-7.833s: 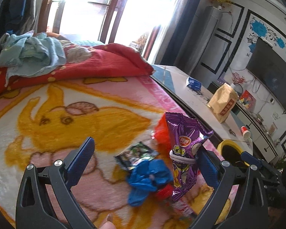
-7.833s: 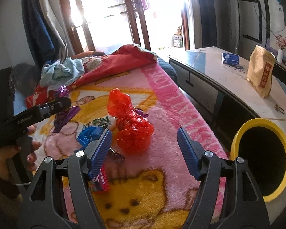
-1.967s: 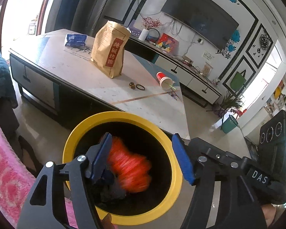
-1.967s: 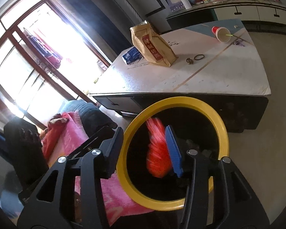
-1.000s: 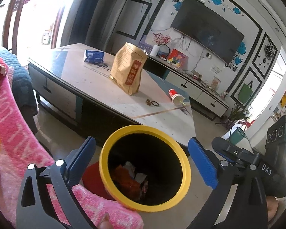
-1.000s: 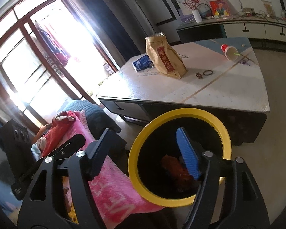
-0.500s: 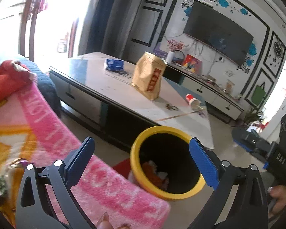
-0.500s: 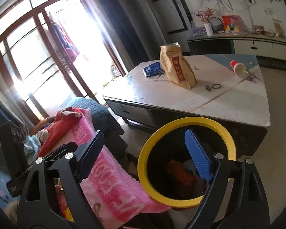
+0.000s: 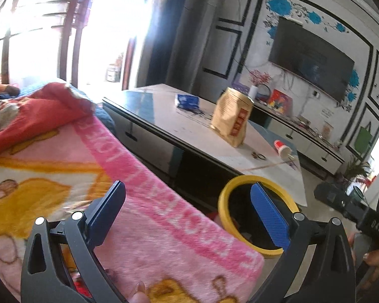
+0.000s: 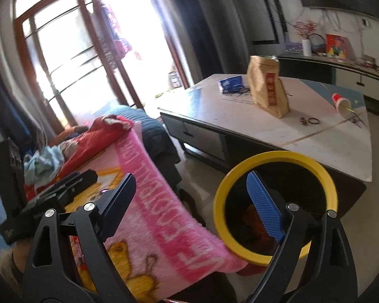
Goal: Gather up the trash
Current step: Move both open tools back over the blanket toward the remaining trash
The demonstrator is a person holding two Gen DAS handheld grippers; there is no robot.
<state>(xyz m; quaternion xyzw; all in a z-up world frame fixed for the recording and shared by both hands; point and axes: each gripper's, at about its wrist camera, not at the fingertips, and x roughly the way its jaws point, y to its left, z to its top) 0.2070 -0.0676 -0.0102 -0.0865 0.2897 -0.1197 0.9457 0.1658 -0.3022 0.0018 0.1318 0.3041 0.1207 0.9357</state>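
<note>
1. Trash bin [image 10: 323,174]: round, yellow rim, black inside, standing on the floor between the pink blanket's edge and the low table. Reddish trash [image 10: 255,217] lies at the bottom (seen in the right wrist view; too dim to identify further).
2. Right gripper [image 10: 189,199]: jaws spread wide, having just been opening, with nothing between the blue pads. Its right pad overlaps the bin's mouth in view, its left pad sits over the blanket.
3. Left gripper [image 9: 189,212]: jaws likewise gaping and empty, left pad over the blanket, right pad in front of the bin's rim [image 9: 242,180].
4. Pink blanket [image 9: 149,189]: plush, with yellow cartoon figures and a band of pale lettering, its corner hanging just beside the bin. A red blanket [image 9: 38,111] is bunched at its far end.
5. Low table [image 10: 315,136]: pale top, dark sides, behind the bin. On it: a brown paper bag [image 10: 267,91] upright with a red label, a blue packet [image 10: 231,83] beyond it, a red-and-white cup [image 10: 341,103] on its side, and small rings (near the bag).
6. Television [image 9: 310,58]: dark screen on the wall with blue flower decals, above a long cabinet.
7. A person's hand [image 9: 374,262] at the right edge of the left wrist view, around the other gripper's handle.
</note>
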